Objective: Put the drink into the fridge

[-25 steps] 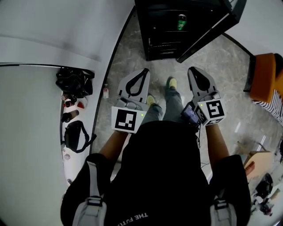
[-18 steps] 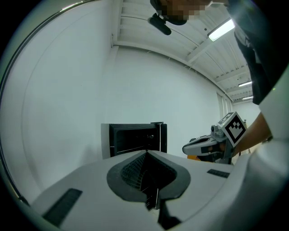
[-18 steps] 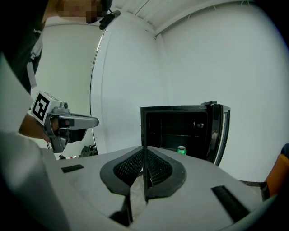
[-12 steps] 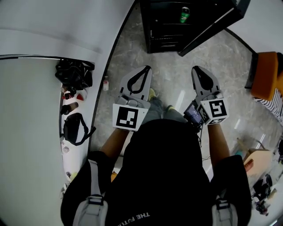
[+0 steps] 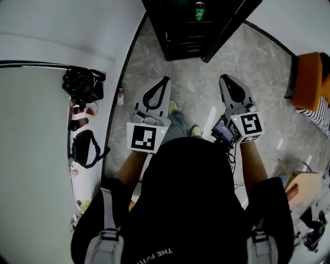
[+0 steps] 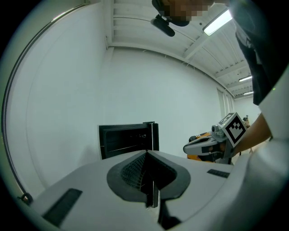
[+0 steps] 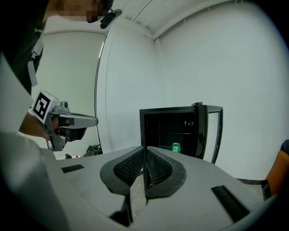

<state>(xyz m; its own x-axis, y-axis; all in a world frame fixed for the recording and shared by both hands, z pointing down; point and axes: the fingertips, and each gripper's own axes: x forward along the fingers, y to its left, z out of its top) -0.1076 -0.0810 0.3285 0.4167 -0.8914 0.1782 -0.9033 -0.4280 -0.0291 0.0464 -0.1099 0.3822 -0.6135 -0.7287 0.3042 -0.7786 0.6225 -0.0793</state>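
Facing the open fridge (image 5: 180,36), the left gripper (image 5: 163,81) and right gripper (image 5: 226,80) were closed and empty; the can (image 5: 199,10) stood on a shelf inside. The door (image 5: 229,30), unshut, could let it warm.

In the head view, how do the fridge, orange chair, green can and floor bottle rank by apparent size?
1. Fridge, though cropped by the frame.
2. Orange chair.
3. Green can and floor bottle: both tiny, too alike to rank.
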